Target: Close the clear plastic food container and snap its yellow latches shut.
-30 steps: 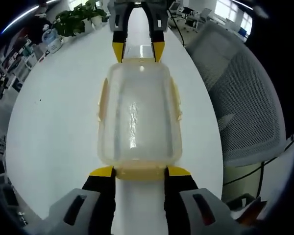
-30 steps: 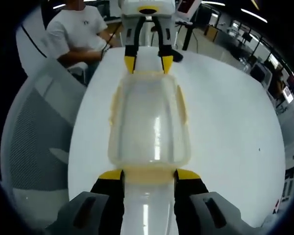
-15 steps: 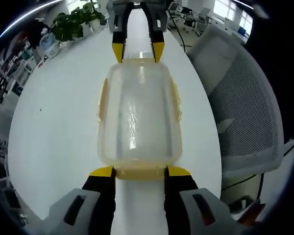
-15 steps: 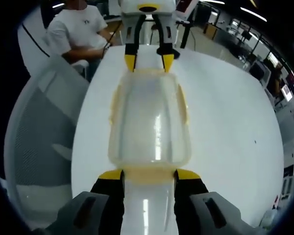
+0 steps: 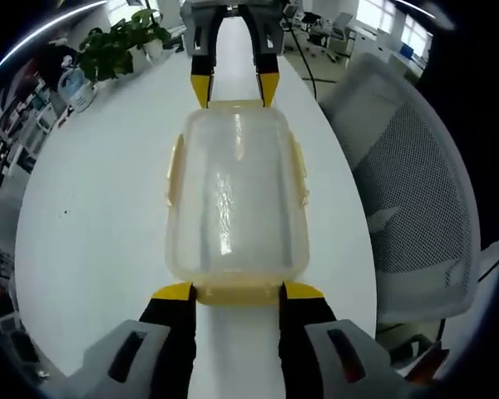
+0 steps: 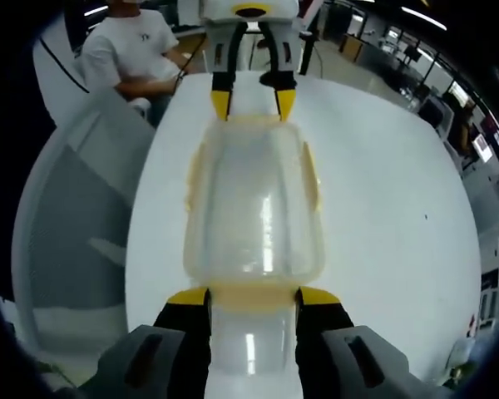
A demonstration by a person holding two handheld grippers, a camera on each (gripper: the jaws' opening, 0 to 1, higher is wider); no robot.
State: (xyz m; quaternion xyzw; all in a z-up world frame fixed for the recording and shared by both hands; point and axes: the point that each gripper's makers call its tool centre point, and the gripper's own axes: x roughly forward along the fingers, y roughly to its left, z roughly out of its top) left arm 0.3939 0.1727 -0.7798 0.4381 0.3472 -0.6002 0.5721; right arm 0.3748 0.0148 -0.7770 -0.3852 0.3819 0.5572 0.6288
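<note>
The left gripper and right gripper face each other, jaws parted wide, tips touching the end latches of the clear container lying lid-on between them on the white table.

container: clear plastic, lid on | yellow latches on all sides | lying flat on white table
</note>
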